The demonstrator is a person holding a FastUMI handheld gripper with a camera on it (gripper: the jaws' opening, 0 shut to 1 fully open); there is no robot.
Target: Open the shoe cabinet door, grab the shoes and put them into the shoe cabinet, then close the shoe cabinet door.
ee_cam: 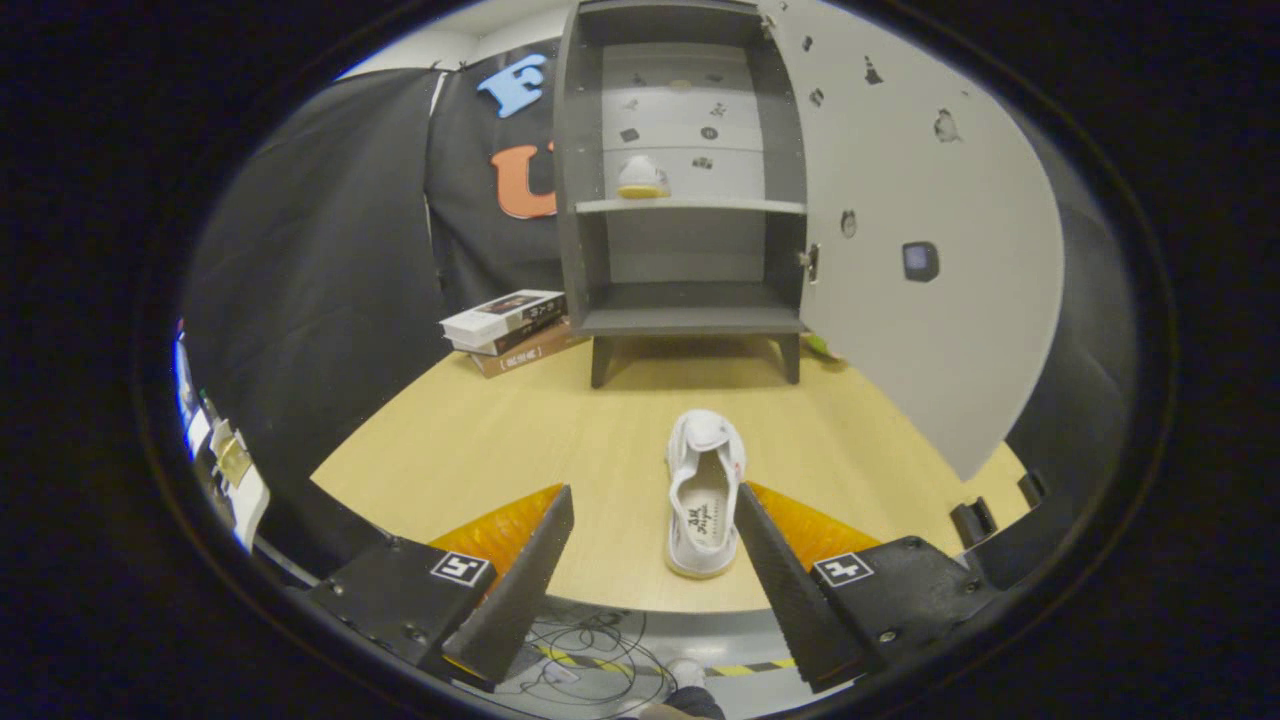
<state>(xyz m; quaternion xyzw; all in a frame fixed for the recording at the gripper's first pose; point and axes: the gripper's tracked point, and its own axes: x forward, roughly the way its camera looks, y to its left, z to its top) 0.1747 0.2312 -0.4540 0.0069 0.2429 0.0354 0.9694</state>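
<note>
Wooden tabletop point(480, 440) carries a grey shoe cabinet point(683, 180) at its far edge, door point(920, 230) swung fully open to the right. One white shoe point(641, 177) sits on the cabinet's middle shelf. Stacked books point(508, 330) lie left of the cabinet. A second white shoe point(704, 492) lies on the table between the fingers, close against the right one. Gripper point(655, 505) spread wide, holding nothing.

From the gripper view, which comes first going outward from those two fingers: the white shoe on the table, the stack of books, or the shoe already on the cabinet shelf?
The gripper is open.
1. White shoe on the table: between the fingers, close to the right one.
2. Stack of books: beyond the fingers, left of the cabinet's foot.
3. Shoe on the cabinet shelf: farthest, inside the open shoe cabinet.
</note>
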